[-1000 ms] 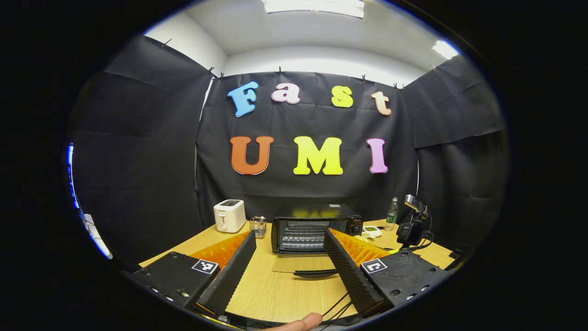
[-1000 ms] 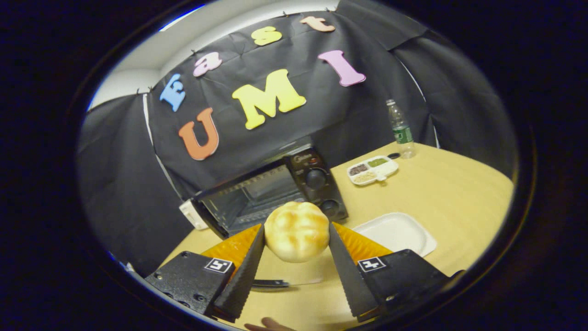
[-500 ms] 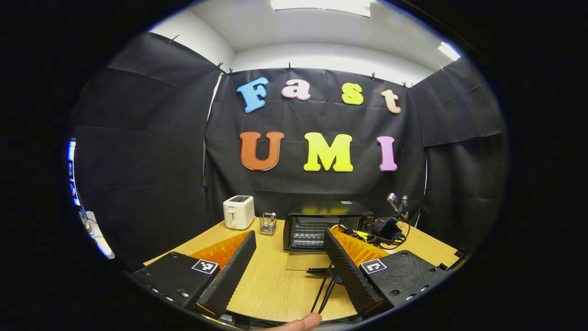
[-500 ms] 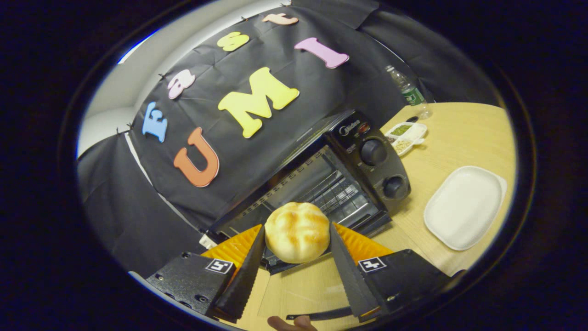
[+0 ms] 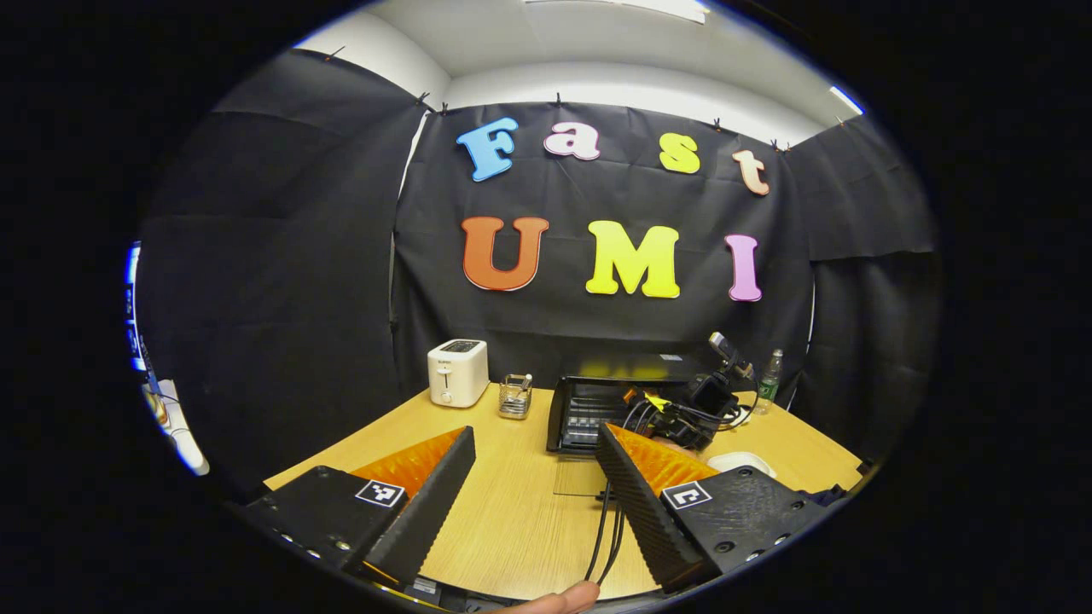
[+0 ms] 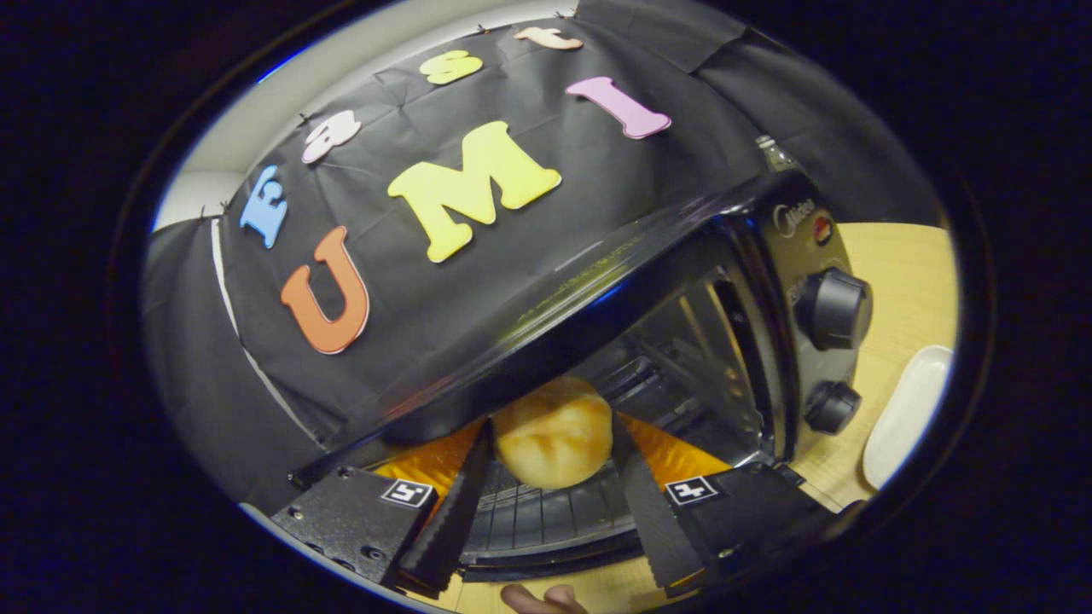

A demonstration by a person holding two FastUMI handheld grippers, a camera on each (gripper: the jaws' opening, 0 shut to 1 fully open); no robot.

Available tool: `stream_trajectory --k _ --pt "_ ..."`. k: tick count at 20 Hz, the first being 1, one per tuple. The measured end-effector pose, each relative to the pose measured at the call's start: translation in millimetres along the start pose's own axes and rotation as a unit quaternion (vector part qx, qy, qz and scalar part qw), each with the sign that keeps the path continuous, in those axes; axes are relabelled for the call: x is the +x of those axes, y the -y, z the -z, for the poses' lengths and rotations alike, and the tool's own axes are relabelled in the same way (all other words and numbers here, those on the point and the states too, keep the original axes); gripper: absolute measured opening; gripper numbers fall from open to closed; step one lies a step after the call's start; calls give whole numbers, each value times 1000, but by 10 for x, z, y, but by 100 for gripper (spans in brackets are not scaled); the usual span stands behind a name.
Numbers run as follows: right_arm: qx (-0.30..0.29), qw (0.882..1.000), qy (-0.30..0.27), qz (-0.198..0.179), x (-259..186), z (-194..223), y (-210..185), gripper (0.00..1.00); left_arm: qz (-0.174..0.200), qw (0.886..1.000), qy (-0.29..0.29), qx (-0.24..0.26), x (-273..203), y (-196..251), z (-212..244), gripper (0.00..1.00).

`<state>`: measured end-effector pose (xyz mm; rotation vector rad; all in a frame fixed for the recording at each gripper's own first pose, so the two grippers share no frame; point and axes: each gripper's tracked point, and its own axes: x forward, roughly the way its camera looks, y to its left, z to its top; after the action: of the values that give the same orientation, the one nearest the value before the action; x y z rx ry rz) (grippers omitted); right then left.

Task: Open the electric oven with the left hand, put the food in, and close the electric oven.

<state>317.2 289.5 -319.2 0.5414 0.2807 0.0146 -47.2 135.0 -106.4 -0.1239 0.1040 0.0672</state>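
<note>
Holding the bread roll (image 6: 552,431) in my right gripper (image 6: 550,503), both fingers pressed on its sides, and it's right at the mouth of the electric oven (image 6: 682,281). The oven's the landmark, so everything below is relative to it.

The door is already down and flat on the table (image 5: 512,529), in front of the oven. From the right gripper view the roll sits just under the oven's top front edge, above the wire rack (image 6: 546,512), which runs back into the cavity. It's round, so there's no real long axis to line up. What matters is that the rack lies straight ahead and a bit below the roll, so my guess is the next bit is pushing further in along the rack, dropping slightly, then letting go. Clearance under that top edge looks tight, so I'd watch for bumping it.

My left gripper (image 5: 533,495) is open and holding nothing, hanging well back from the oven over the table. In the left gripper view the oven (image 5: 614,401) is ahead and slightly right of it, with my right gripper (image 5: 691,409) up against the oven front. So the right one is far nearer the oven, and the left is parked for closing the door.

A white plate (image 6: 909,414) sits on the table to the oven's knob side.
</note>
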Motion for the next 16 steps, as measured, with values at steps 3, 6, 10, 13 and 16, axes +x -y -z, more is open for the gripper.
stream_trajectory --k 3,6,10,13,16 --pt "-25 1000 -2 -13 115 80 -114 83 6 1000 -5 15 43 37 67 94" --pt "-35 999 -32 -9 108 242 -118 83 12 1000 -7 17 56 78 94 94" --pt "-52 998 -22 -1 110 178 -110 85 15 1000 -10 20 27 101 144 94" --pt "-66 998 -14 -16 70 151 -187 94 14 1000 -12 19 2 116 159 94" --pt "-93 995 -9 -33 -104 141 -241 96 15 1000 -16 19 -60 173 172 94"
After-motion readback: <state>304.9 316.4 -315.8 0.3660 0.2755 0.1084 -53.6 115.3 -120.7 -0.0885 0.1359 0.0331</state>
